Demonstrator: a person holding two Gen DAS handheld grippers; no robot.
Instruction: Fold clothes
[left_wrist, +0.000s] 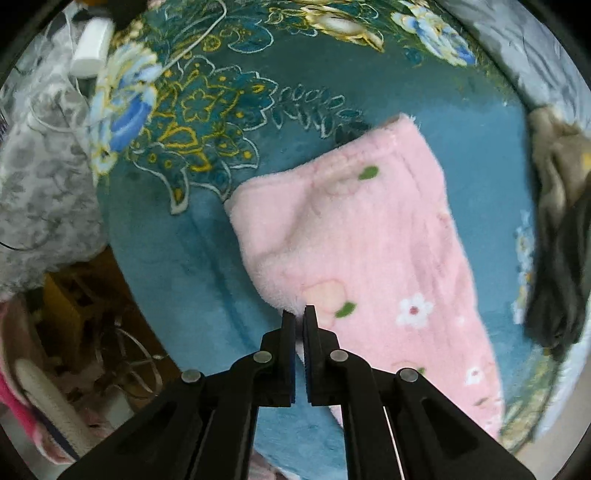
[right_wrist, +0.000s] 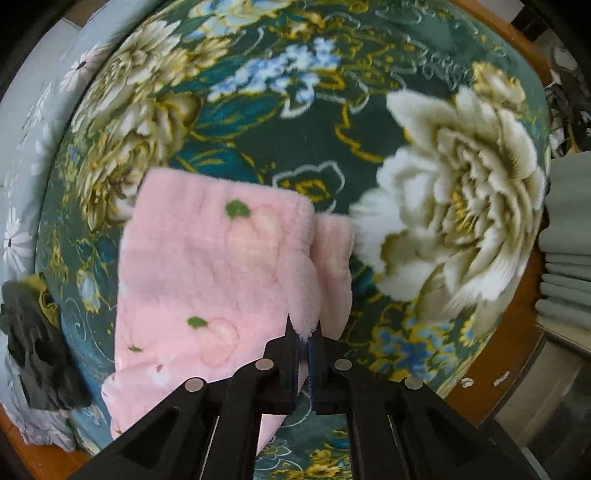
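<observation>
Teal floral blanket spread wide, pink fleece garment folded at its middle.
Left gripper and right gripper each pinch a near corner of the garment, jaws almost closed; bare blanket surrounds it, a dark cloth blurred beside it.

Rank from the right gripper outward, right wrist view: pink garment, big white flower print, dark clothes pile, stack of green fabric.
1. pink garment: its edge is pinched in the right gripper.
2. big white flower print: on the blanket, up and to the right.
3. dark clothes pile at far left and stack of green fabric at far right: too close to call.
</observation>
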